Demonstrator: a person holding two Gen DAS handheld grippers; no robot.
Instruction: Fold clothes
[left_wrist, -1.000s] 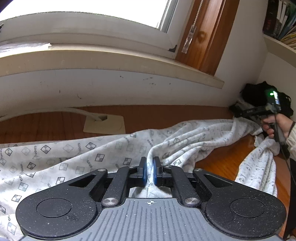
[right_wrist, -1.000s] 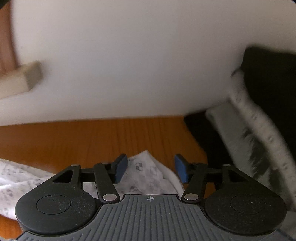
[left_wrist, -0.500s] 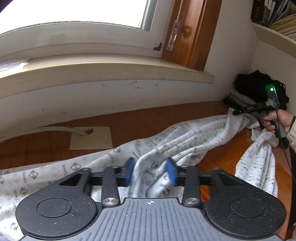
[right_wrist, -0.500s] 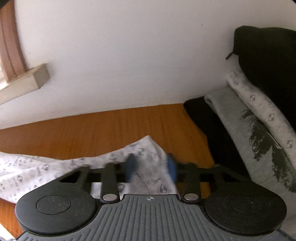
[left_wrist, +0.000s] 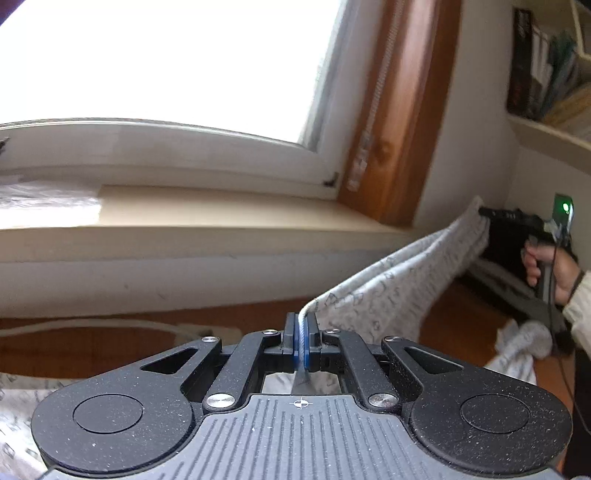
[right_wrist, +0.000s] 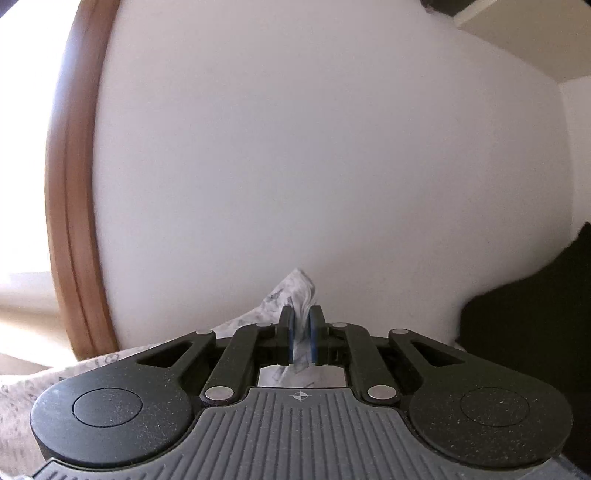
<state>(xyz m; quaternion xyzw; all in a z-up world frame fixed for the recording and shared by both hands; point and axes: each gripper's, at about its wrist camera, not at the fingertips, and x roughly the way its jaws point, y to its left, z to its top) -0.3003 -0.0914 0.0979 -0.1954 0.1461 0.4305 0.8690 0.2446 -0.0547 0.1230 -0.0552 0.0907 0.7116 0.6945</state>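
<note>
A white patterned garment (left_wrist: 399, 284) hangs stretched in the air between both grippers. My left gripper (left_wrist: 302, 341) is shut on one edge of it, the cloth pinched thin between the blue pads. In the left wrist view the garment rises to the right, where my right gripper (left_wrist: 484, 213) holds its other end, a hand (left_wrist: 550, 266) on the handle. In the right wrist view my right gripper (right_wrist: 300, 334) is shut on the garment (right_wrist: 291, 291), and a tuft of cloth sticks up past the pads. More of the garment trails down at lower left (right_wrist: 22, 398).
A wooden table (left_wrist: 92, 343) lies below, with a white cable and plate at the left. A window sill (left_wrist: 221, 218) and wooden frame (left_wrist: 402, 110) stand behind. A bookshelf (left_wrist: 546, 85) is at upper right. Dark clothing (right_wrist: 535, 325) is piled at the right by the wall.
Both grippers closed on the garment and lifted it off the table. Both views tilted upward, and the cloth now hangs taut between them.
</note>
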